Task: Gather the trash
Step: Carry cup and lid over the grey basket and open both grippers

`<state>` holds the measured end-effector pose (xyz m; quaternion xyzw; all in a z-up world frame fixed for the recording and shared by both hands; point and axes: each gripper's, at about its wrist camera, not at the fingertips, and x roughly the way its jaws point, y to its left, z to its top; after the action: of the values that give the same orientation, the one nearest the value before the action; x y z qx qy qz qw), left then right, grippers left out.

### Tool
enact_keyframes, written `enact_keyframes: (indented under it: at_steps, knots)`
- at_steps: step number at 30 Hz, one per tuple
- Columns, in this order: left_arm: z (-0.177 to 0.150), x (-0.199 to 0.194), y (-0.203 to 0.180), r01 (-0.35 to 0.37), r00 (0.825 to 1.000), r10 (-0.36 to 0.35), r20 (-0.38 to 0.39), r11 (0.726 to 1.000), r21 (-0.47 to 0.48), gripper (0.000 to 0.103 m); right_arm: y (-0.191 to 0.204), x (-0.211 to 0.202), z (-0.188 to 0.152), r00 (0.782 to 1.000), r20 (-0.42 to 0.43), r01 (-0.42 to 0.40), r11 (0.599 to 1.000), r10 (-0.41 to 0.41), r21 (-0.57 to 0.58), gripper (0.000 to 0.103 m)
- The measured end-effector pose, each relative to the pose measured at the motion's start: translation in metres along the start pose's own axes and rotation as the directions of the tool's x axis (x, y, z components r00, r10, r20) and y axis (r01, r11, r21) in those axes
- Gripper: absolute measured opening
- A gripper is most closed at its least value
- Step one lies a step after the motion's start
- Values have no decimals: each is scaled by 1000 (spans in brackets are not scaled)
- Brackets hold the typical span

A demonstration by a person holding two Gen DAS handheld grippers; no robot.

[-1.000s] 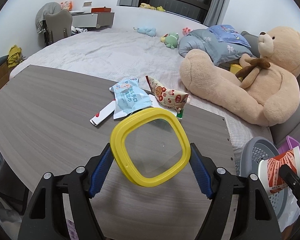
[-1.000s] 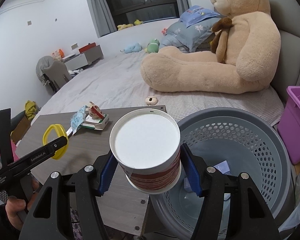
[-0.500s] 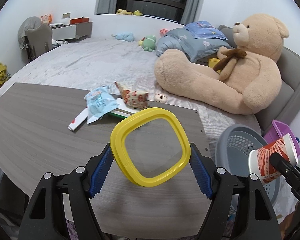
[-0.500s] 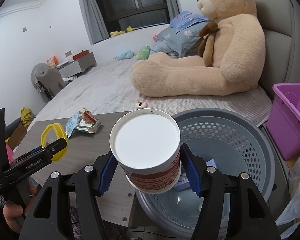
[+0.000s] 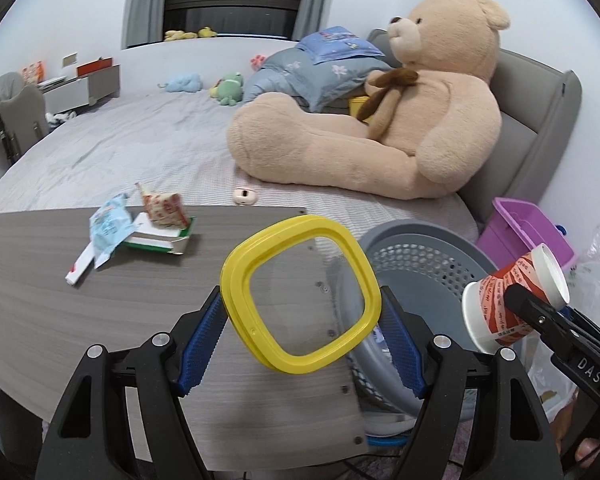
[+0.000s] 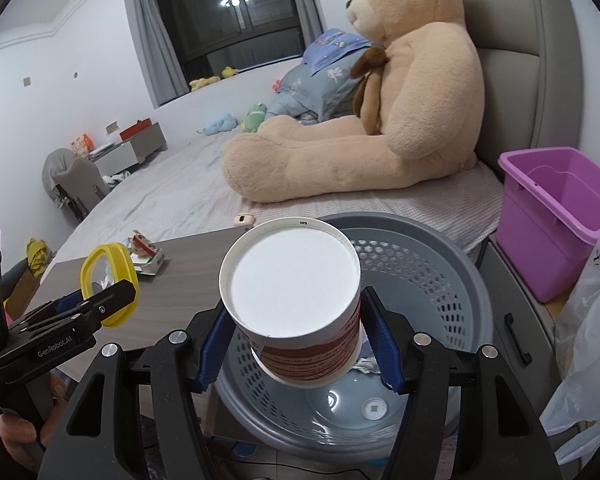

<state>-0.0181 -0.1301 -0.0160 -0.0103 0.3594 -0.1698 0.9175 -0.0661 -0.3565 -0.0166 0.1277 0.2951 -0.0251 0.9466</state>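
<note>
My left gripper (image 5: 302, 340) is shut on a yellow-rimmed clear lid (image 5: 260, 344), held over the table's right end beside the grey perforated basket (image 5: 416, 236). My right gripper (image 6: 296, 354) is shut on a red-and-white paper cup (image 6: 292, 280), held above the basket (image 6: 452, 280); the cup also shows in the left wrist view (image 5: 508, 304). The lid shows at left in the right wrist view (image 6: 118, 256). Wrappers lie on the wooden table (image 5: 40, 300): a blue packet (image 5: 108, 228), a red-patterned wrapper (image 5: 162, 208) and a white-green box (image 5: 156, 240).
A large teddy bear (image 5: 400, 120) sits on the bed behind the table. A purple bin (image 6: 560, 208) stands right of the basket, with a plastic bag (image 6: 588, 320) nearer. Scraps lie in the basket's bottom. A small beige object (image 5: 244, 197) rests on the bed.
Both grippers have swung right toward the basket. The lid now hangs near the table's right edge, and the cup sits further over the basket opening.
</note>
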Motion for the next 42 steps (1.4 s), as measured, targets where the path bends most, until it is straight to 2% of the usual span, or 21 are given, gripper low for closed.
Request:
enact_keyframes:
  at_steps: [11,19,32,38,42]
  knots:
    - [6,24,-53,106,993,-101,-53,989,102,72,-44,-11,-2,997,0,74,995,-74,60,60]
    - [7,45,-82,160,984,-145,-100,974,159,72,-65,-5,-6,996,-18,90,991,-89,96,60]
    - [11,69,-99,176,978,-151,-145,968,178,72,-80,13,-1,996,-48,74,992,-69,103,61]
    - [12,69,-100,176,979,-152,-138,968,179,73,-81,19,0,997,-55,65,994,-61,87,61]
    - [12,69,-98,168,979,-145,-142,971,168,80,-82,15,1,997,-33,69,994,-66,90,78]
